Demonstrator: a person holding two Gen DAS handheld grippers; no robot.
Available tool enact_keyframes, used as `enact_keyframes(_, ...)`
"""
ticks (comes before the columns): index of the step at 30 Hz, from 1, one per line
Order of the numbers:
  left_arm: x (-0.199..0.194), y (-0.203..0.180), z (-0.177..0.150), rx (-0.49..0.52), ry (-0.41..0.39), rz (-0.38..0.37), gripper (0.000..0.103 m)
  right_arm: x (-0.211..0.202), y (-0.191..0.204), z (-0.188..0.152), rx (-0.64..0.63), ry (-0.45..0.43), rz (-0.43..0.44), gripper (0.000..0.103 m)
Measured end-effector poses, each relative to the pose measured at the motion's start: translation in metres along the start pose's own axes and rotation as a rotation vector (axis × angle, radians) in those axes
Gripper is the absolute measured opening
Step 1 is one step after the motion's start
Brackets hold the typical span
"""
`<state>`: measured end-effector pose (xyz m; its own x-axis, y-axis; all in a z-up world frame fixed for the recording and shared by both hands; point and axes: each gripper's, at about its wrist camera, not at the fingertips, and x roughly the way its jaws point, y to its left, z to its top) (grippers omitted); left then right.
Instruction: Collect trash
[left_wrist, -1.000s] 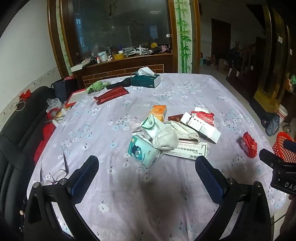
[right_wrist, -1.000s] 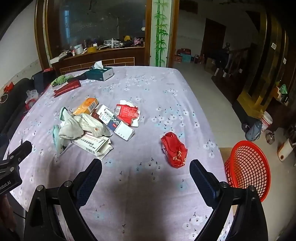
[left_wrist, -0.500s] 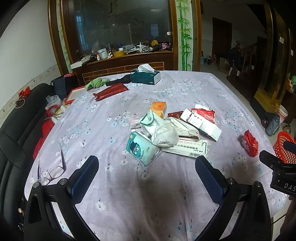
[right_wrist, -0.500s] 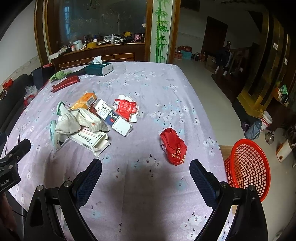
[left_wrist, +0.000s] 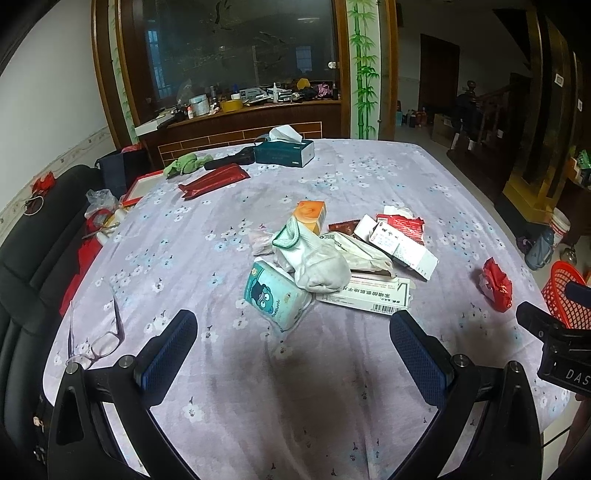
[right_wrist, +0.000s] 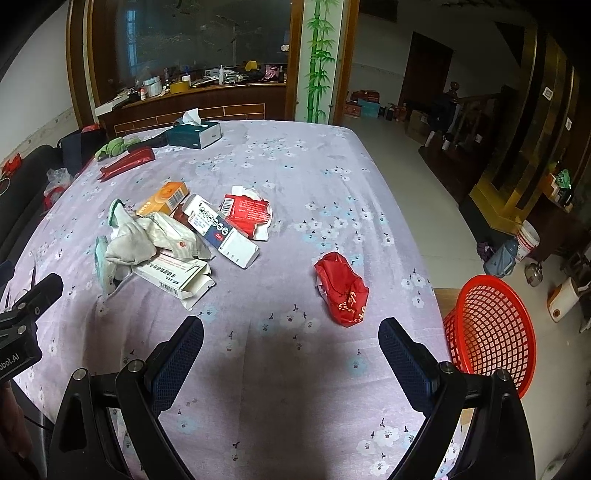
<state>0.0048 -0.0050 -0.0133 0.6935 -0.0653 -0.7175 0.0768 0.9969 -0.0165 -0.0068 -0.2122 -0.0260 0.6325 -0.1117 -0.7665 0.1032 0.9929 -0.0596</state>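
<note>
Nothing lifted yet: both grippers poised over the litter

Both tools are empty. The right gripper (right_wrist: 290, 343) hangs above the near edge of the table, its blue-padded fingers (right_wrist: 177, 354) spread wide with bare cloth between them; the left gripper (left_wrist: 293, 339) is likewise wide apart and carries nothing. Each shows as a black block at the edge of the other's view.

Just ahead of the right gripper, a little to its right, lies the crumpled red wrapper (right_wrist: 341, 290), alone on the floral tablecloth (right_wrist: 332, 177) and well apart from the other litter. Beyond the table's right edge, lower down, stands the red mesh basket (right_wrist: 491, 328), seemingly the bin. That wrapper looks like the sensible first pick: straddle its long body across the narrow way, come down until the pads nearly brush the cloth, and close gently so the cloth is not pinched up with it.

Ahead of the left gripper sits the pile: a pale blue tissue pack (left_wrist: 275, 295) nearest, a white sock (left_wrist: 314, 262) draped over it, a long white medicine box (left_wrist: 365, 293) touching both, then an orange carton (left_wrist: 310, 216) and a torn red box (left_wrist: 404, 223). Taking the top, loose pieces first should keep the heap from scattering. The eyeglasses (left_wrist: 98, 339) at the left edge are probably no trash; leave them.
</note>
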Motion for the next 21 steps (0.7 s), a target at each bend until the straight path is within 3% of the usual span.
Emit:
enact_keyframes(5,0.001,-0.001,0.001,-0.007,-0.005,-0.014,0.103,0.001,-0.001,-0.001,0.002,0.004,-0.002,0.097)
enact_keyframes(7,0.003,-0.003,0.000,0.033,0.018,0.025,0.103,0.000,-0.001,-0.001,0.001,0.001,-0.003,0.097)
enact_keyframes(9,0.002,-0.004,0.001,0.029,0.010,0.019,0.103,-0.001,-0.002,0.000,0.001,-0.007,-0.006,0.097)
enact_keyframes(16,-0.012,-0.001,0.002,0.014,-0.030,0.004,0.103,-0.021,-0.004,0.005,0.004,-0.107,-0.028,0.097)
enact_keyframes(21,-0.016,0.000,0.004,0.014,-0.026,0.007,0.103,-0.020,-0.003,0.004,0.000,-0.094,-0.013,0.097)
